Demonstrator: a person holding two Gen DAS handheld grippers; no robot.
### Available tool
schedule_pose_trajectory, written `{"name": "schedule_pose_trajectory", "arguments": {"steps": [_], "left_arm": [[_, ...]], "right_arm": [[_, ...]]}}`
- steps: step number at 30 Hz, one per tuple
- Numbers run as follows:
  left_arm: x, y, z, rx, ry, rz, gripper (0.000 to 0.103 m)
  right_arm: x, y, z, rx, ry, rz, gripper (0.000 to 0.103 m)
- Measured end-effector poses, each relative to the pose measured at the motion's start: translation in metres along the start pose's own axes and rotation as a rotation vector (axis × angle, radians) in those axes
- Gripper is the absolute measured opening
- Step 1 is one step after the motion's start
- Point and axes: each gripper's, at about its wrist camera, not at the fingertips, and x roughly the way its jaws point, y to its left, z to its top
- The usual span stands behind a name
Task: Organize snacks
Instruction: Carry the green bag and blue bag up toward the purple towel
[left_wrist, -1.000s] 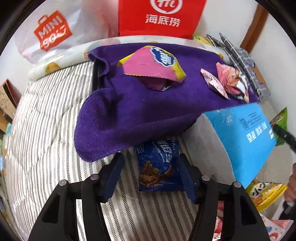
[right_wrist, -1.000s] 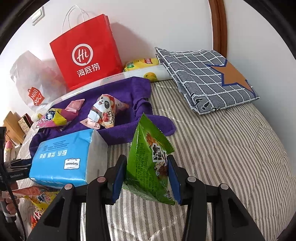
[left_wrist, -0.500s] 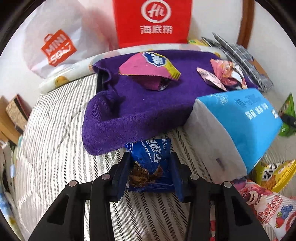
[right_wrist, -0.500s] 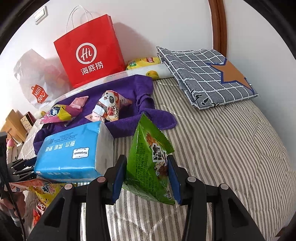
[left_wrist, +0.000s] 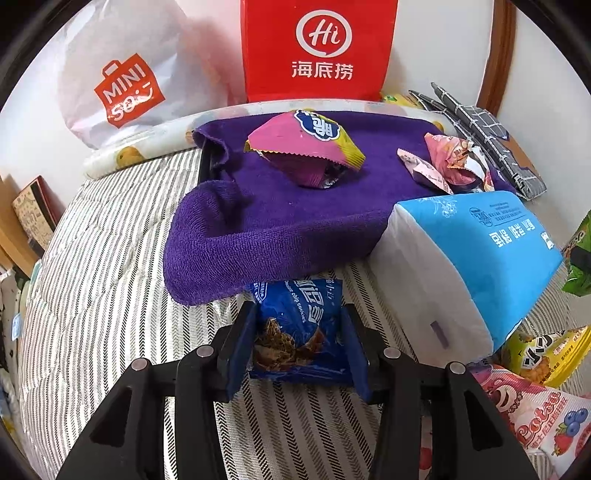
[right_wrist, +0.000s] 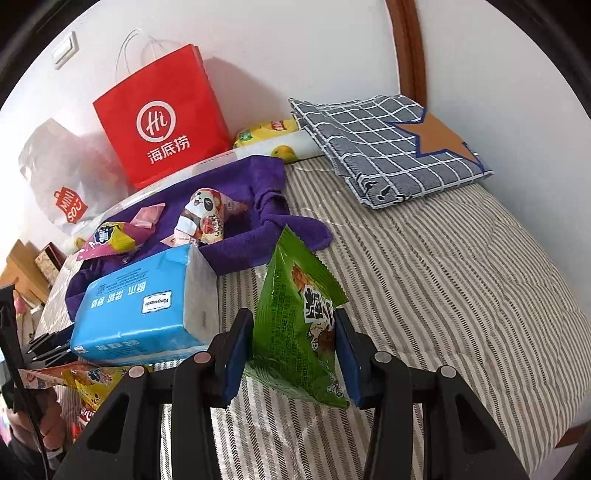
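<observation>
Now my left tool (left_wrist: 297, 332) clamps the blue cookie packet (left_wrist: 299, 325) lying on the striped bed (left_wrist: 110, 295) beside the purple towel (left_wrist: 277, 221), while my right tool (right_wrist: 293, 350) grips the green snack bag (right_wrist: 299, 317) upright, probably ready for sorting.

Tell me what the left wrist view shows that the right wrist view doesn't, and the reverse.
Left wrist only: the left gripper clamped on a blue cookie packet, and a pink Lotso packet.
Right wrist only: the right gripper clamped on a green snack bag, and the full checked cushion.
Both: purple towel, blue tissue pack, red paper bag.
</observation>
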Motion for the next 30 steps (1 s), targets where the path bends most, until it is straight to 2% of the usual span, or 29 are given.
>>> {"name": "schedule_pose_trajectory", "arguments": {"steps": [3, 6, 13, 22, 30], "left_arm": [[-0.002, 0.002, 0.001, -0.007, 0.015, -0.006, 0.043], [-0.008, 0.008, 0.001, -0.048, 0.037, -0.054, 0.041], [-0.043, 0.017, -0.002, -0.106, 0.017, -0.074, 0.041], [-0.094, 0.010, 0.009, -0.120, -0.014, -0.106, 0.041], [-0.120, 0.003, 0.022, -0.135, -0.034, -0.111, 0.041]], "right_arm": [[-0.007, 0.001, -0.001, 0.000, -0.019, -0.009, 0.042], [-0.016, 0.005, -0.002, -0.023, -0.032, -0.010, 0.042], [-0.033, 0.015, 0.000, -0.043, -0.048, 0.005, 0.042], [-0.069, 0.040, 0.013, -0.104, -0.122, 0.021, 0.042], [-0.092, 0.055, 0.027, -0.126, -0.166, 0.036, 0.042]]}}
